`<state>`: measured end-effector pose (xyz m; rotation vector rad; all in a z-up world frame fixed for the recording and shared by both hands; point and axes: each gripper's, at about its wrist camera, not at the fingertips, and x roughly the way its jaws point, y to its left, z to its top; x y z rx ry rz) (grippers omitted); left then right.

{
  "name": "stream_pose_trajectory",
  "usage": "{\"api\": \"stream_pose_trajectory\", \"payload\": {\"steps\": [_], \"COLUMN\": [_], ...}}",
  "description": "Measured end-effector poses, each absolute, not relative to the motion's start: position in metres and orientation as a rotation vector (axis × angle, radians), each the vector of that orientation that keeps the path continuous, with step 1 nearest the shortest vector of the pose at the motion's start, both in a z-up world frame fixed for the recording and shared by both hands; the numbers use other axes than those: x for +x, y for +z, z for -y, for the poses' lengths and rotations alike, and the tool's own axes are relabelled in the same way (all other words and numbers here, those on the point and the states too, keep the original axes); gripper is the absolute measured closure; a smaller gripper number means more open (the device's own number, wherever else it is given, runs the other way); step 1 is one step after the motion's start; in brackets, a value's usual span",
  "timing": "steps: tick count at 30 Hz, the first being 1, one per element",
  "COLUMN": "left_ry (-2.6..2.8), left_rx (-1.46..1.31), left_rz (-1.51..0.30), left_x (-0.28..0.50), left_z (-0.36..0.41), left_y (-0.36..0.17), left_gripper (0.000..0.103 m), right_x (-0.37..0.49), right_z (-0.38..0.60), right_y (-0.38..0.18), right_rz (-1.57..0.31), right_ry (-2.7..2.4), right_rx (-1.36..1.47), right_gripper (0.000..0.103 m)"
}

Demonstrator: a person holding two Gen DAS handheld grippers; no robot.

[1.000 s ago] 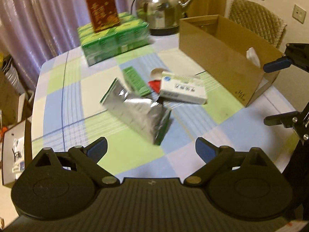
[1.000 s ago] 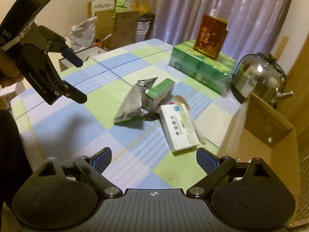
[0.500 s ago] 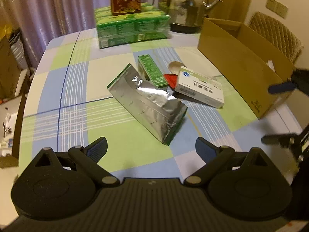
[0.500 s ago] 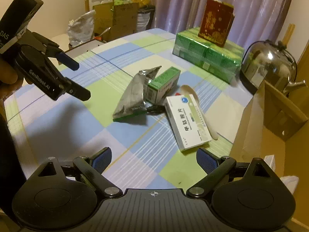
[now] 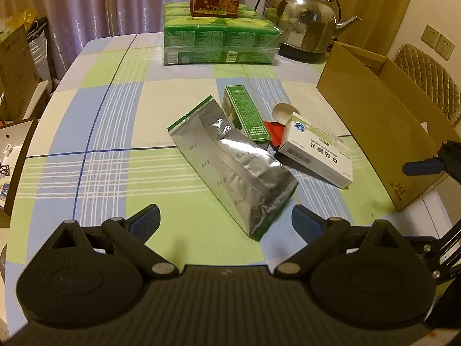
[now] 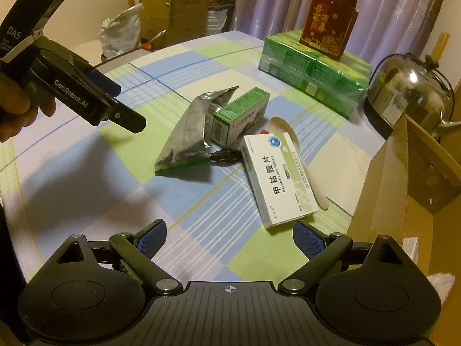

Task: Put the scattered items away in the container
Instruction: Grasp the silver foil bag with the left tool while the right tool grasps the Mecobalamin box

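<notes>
Silver foil pouch [image 5: 234, 163] is lying flat right ahead of the left gripper's fingers, green box [image 5: 247, 112] and white tablet box [image 5: 316, 152] sitting beyond, cardboard container [image 5: 371, 121] standing open off right.

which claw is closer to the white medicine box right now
Right. The right claw sits just short of the white medicine box's near end, open. The left claw faces the silver pouch, with the box farther off to its right.
</notes>
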<state>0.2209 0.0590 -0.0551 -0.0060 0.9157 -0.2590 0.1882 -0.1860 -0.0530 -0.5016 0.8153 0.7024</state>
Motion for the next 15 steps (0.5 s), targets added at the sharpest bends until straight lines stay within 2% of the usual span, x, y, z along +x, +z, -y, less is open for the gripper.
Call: {"api": "stream_pose_trajectory", "payload": {"steps": [15], "left_ry": [-0.261], "left_rx": [-0.058], "left_rz": [-0.906], "left_x": [0.256], "left_z": [-0.053], "left_y": [-0.067], "left_gripper": [0.007], "right_x": [0.242], "right_z": [0.167], "right_y": [-0.054], "right_rz": [-0.804], "right_ry": [0.723], "right_rx": [-0.625], "right_gripper": [0.011]}}
